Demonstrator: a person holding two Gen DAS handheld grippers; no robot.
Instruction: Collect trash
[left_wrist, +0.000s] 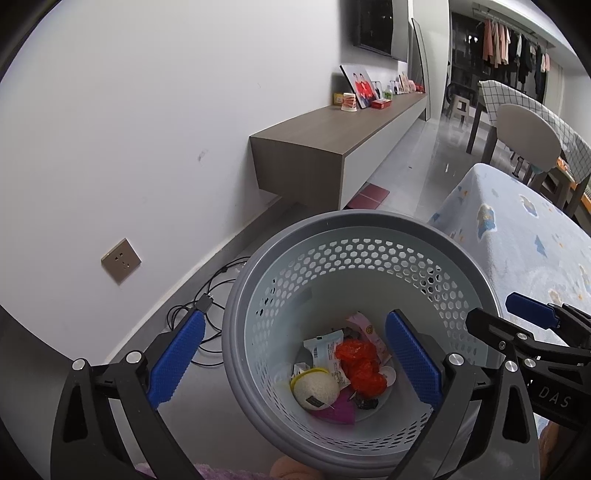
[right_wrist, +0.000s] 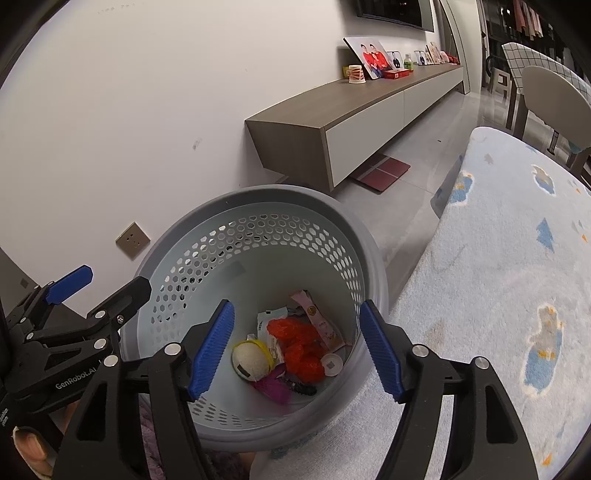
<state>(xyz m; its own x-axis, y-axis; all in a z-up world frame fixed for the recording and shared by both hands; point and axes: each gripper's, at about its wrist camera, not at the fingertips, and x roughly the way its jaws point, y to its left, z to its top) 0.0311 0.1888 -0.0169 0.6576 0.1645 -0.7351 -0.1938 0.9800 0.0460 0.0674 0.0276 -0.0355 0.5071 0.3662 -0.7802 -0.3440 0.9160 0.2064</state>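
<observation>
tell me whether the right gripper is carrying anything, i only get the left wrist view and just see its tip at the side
Observer: No. The right gripper is open with nothing between its pads, poised above the inside of the basket.
Operator: anything in the basket that my own finger is blocking
Observer: Yes, a white round cap with a printed code on top. It lies right beside the red bag, on the side towards the rug.
</observation>
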